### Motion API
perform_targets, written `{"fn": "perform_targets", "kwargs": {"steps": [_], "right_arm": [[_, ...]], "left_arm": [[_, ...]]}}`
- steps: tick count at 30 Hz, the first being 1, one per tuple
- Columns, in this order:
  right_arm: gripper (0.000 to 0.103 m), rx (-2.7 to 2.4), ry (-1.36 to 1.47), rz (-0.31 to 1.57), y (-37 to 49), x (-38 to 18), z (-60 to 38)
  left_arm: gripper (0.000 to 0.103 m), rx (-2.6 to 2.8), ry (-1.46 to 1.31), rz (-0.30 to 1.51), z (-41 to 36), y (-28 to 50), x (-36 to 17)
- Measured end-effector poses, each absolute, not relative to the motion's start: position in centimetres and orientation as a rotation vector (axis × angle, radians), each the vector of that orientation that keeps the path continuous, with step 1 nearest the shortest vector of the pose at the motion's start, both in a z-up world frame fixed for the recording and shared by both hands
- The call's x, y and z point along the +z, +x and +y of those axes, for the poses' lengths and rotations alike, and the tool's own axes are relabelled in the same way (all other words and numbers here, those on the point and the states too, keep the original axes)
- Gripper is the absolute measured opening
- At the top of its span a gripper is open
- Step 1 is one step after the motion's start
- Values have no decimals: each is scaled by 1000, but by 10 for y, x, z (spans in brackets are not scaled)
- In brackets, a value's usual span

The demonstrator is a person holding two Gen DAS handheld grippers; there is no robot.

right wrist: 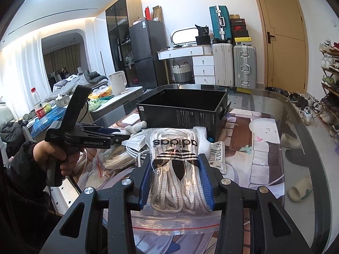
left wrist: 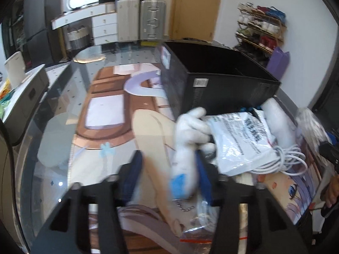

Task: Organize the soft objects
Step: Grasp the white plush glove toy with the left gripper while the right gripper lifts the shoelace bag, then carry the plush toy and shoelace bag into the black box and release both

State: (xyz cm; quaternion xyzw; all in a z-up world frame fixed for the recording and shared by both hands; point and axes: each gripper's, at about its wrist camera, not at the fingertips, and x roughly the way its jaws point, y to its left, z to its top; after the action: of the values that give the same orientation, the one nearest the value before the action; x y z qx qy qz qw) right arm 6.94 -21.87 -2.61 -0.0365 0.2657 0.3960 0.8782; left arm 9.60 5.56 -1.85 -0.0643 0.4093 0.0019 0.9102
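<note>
Right wrist view shows the right gripper (right wrist: 175, 177) with its jaws clamped on a clear bag of laces (right wrist: 175, 165). The bag is lifted a little, just in front of the black box (right wrist: 182, 108), likely so it can go inside.

The left gripper (left wrist: 169, 175) has a white plush toy (left wrist: 188, 148) between its jaws. One blue pad touches the toy, but the other pad is away from it, so the jaws look partly apart. That picture is blurry, so the grip is hard to judge.

Just in front of the box lie a white printed packet (left wrist: 239, 139) and a white cable (left wrist: 286, 160), piled on the worktop (right wrist: 300, 148). The box hides its own bottom, so I cannot tell if anything is in it.
</note>
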Motion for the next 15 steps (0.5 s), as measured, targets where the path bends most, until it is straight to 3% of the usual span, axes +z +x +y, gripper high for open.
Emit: {"fn": "perform_targets", "kwargs": {"steps": [2,15], "right_arm": [[42,828,-80,553,69,-25,-217],[42,821,-90,530,72,-19,-212]], "left_arm": [[20,-28,-147,841,54,95,-18],[18,-35,-177,758,55,61,4]]}}
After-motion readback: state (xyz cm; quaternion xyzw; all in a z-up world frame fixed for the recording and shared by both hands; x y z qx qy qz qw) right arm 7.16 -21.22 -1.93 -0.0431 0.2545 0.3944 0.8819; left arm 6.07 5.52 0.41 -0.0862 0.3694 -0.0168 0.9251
